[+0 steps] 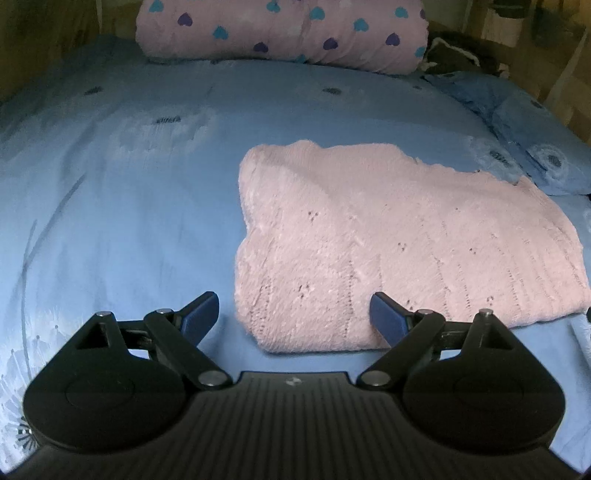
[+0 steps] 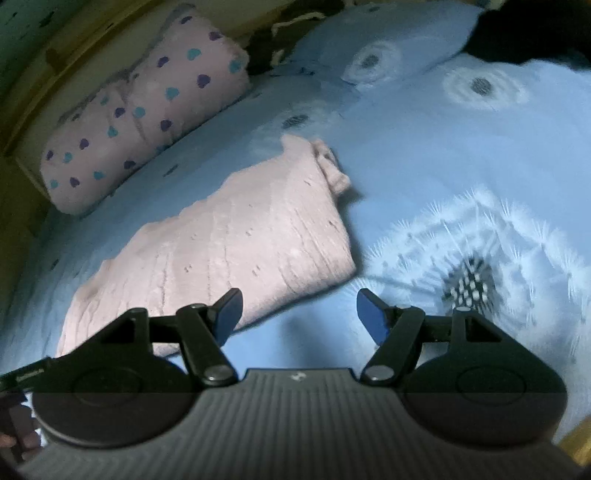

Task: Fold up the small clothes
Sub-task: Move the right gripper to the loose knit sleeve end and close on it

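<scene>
While both grippers hang over the bed (image 1: 122,206), a pink knitted garment (image 1: 388,251) lies folded on the light blue bedcover, which has a pattern of white dandelion heads. In the left wrist view the garment is a thick, roughly rectangular bundle with small eyelet holes in the knit, and it sits right of the middle of the bed. The left gripper (image 1: 293,319) is above its near left corner: the jaws are spread wide and hold nothing, the right blue pad (image 1: 388,317) is over the near edge of the garment and the left one is over the bare cover. I cannot tell if the pad touches the knit.

In the right wrist view the picture is tilted, and the garment runs from the lower left up toward the middle. The right gripper (image 2: 295,317) is at the garment's near right corner, its jaws released and empty, with only blue cover between them. The left pad is in front of the garment's edge.

At the head of the bed rests a pink rolled blanket (image 1: 280,33) with teal and purple hearts. A blue pillow (image 1: 517,122) lies at the right side.
</scene>
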Action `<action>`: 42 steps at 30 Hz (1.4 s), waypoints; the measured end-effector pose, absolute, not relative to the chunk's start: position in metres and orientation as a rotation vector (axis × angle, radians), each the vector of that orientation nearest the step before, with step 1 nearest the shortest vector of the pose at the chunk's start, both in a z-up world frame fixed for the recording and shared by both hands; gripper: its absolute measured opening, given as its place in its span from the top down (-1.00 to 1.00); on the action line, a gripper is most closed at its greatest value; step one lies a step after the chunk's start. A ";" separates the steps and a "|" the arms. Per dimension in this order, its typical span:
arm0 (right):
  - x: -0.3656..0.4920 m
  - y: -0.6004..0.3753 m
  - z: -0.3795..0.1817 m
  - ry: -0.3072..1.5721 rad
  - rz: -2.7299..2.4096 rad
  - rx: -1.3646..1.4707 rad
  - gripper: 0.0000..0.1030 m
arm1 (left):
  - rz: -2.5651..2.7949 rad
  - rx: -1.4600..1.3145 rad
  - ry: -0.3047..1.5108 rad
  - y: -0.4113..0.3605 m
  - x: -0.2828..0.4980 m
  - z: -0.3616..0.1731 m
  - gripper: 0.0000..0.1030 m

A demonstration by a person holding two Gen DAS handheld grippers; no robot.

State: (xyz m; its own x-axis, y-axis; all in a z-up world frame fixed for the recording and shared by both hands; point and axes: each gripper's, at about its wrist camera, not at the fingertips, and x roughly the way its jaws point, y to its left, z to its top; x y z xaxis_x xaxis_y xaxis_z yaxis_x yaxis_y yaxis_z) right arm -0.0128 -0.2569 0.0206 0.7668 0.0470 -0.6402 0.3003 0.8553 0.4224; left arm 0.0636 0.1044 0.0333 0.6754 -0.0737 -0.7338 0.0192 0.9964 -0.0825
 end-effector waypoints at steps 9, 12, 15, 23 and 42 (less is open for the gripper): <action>-0.010 -0.234 0.008 0.693 -0.203 0.488 -0.38 | -0.049 -0.069 0.835 0.106 0.069 0.031 -0.78; -0.015 -0.230 0.008 0.670 -0.215 0.500 -0.38 | -0.051 -0.072 0.838 0.104 0.071 0.030 -0.78; -0.020 -0.229 0.007 0.643 -0.220 0.525 -0.40 | -0.044 -0.070 0.845 0.103 0.072 0.029 -0.78; 0.004 -0.231 -0.006 0.591 -0.164 0.650 -0.40 | -0.029 -0.075 0.855 0.102 0.073 0.026 -0.78; 0.057 -0.245 -0.034 0.335 -0.253 0.878 -0.41 | -0.011 -0.085 0.900 0.103 0.085 0.019 -0.80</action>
